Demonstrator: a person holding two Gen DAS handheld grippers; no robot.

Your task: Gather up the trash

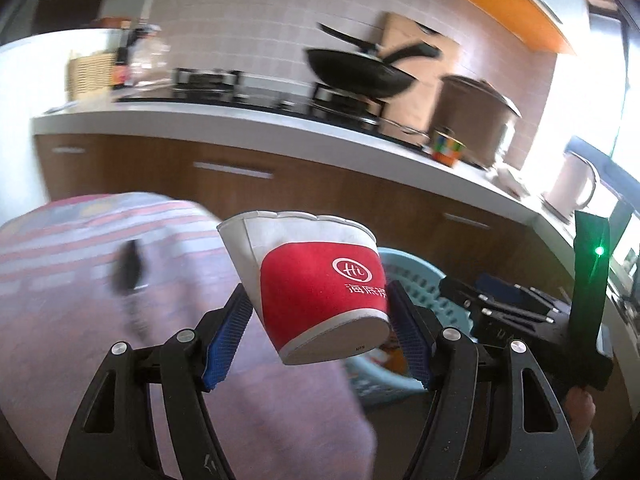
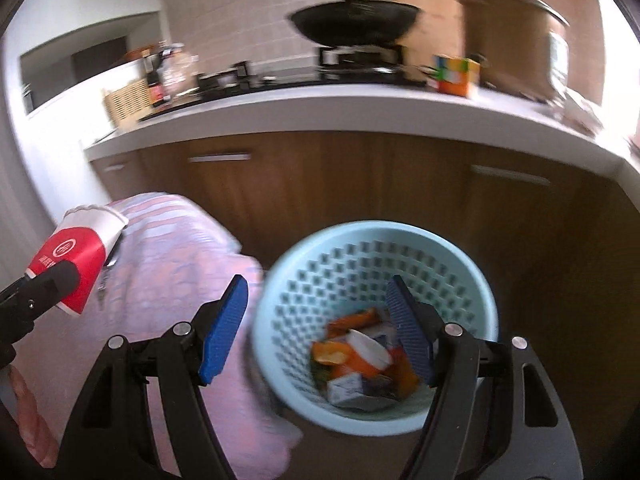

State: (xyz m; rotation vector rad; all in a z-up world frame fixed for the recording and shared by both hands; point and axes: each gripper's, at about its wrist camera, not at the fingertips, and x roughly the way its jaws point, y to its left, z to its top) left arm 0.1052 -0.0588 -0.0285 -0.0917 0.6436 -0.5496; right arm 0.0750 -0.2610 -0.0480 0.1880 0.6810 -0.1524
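- Between the blue pads of the left gripper (image 1: 320, 326) sits a paper cup (image 1: 308, 280), red band around its middle, white rim, a white logo on the red; the two pads press its sides, so this claw is closed on the cup.
- The cup is tilted, its mouth pointing up and to the left, its flat base turned toward the camera, and it hangs in the air above the floor.
- In the right wrist view the same cup (image 2: 82, 254) shows at the far left edge, gripped by a black finger, well apart from the basket.
- The right gripper (image 2: 320, 330) stands with its pads wide apart and nothing between them; it is open.
- Below and just ahead of it is a pale blue basket (image 2: 360, 248) with a perforated wall, standing on the floor.
- Inside the basket lies trash (image 2: 360, 360): orange scraps, white pieces and small cartons, blurred.
- To the left of the basket a pink striped cloth (image 2: 172, 264) is spread out.
- Behind both runs a brown cabinet (image 2: 340, 184) under a white counter (image 2: 320, 108).
- On the counter a black wok (image 2: 356, 24) rests on a stove, with a colourful cube (image 2: 456, 74) and a brown pot (image 2: 512, 36) to its right.
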